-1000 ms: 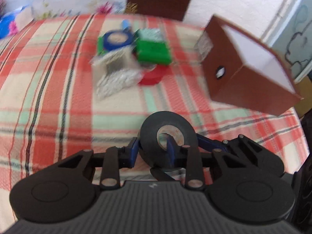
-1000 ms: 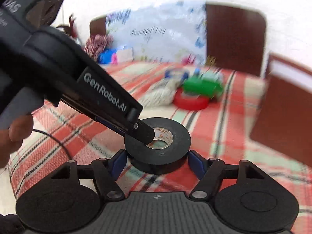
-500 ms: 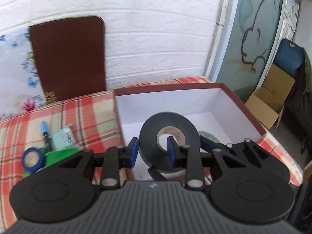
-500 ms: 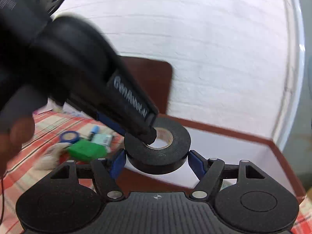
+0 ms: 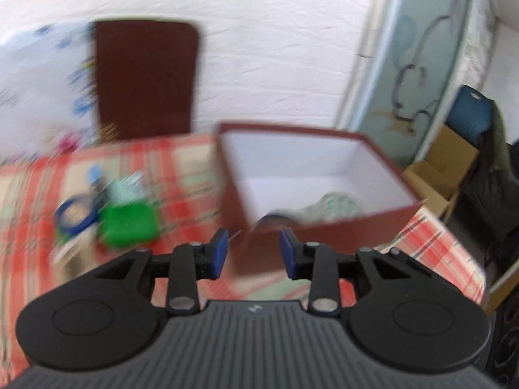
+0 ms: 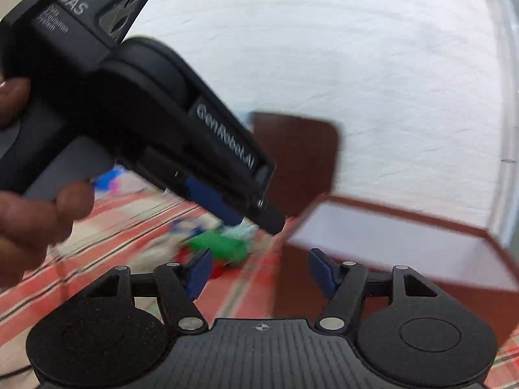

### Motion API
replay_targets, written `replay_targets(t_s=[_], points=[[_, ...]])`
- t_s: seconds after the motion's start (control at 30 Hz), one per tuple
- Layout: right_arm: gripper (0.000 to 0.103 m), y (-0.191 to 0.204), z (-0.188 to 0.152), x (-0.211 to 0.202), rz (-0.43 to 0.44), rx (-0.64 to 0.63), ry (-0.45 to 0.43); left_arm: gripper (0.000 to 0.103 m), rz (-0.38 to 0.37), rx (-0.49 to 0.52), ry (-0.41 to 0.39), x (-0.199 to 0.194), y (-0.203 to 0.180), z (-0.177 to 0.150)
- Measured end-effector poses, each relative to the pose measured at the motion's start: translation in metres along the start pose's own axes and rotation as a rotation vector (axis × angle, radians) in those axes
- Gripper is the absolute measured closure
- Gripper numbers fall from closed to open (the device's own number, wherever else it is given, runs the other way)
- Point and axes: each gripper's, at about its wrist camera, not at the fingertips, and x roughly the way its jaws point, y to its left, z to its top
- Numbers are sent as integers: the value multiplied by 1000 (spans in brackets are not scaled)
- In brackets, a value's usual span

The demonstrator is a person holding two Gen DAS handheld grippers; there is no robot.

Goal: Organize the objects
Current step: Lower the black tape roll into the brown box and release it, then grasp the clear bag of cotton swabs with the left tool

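My left gripper (image 5: pixel 254 253) hangs just in front of the brown box (image 5: pixel 324 233); its jaws are opening and nothing is between the blue pads (image 5: pixel 220 253). Inside the box, against the near wall, lies a dark blurred roll (image 5: pixel 275 218), apparently the black tape, beside a clear crinkled packet (image 5: pixel 334 204). My right gripper (image 6: pixel 261 272) is closing with nothing between its pads. The right wrist view shows the left gripper (image 6: pixel 269 218) crossing from the upper left, held by a hand (image 6: pixel 29 220), with the box (image 6: pixel 389 236) to its right.
On the red plaid cloth (image 5: pixel 181 168) left of the box lie a green block (image 5: pixel 128 223), a blue tape roll (image 5: pixel 76 215) and other blurred small items. A brown board (image 5: pixel 146 77) leans on the white wall. Cardboard boxes (image 5: pixel 438 168) stand beyond the right edge.
The black tape roll has left my left gripper's pads and now lies in the box. Both grippers have drawn back from over the box. The right pads stand closer together.
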Motion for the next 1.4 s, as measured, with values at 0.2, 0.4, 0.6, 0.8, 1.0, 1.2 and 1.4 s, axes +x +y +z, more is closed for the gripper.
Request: replay_targets(t_s=[0.2, 0.4, 0.6, 0.8, 1.0, 1.2, 1.4], points=[[64, 44, -13, 44, 161, -27, 237, 65, 258, -160, 141, 1, 82, -63], [64, 69, 8, 92, 170, -3, 245, 65, 429, -270, 116, -13, 140, -88], [80, 78, 28, 156, 176, 32, 291, 64, 404, -374, 98, -33, 160, -94], [101, 72, 16, 141, 218, 69, 363, 59, 383, -383, 97, -33, 164, -95], [101, 51, -4, 77, 233, 127, 373, 46, 239, -395, 114, -30, 143, -87], [84, 26, -18, 29, 192, 189, 383, 22, 119, -326, 106, -20, 99, -70], [51, 16, -25, 37, 181, 239, 373, 27, 136, -265, 190, 16, 73, -66]])
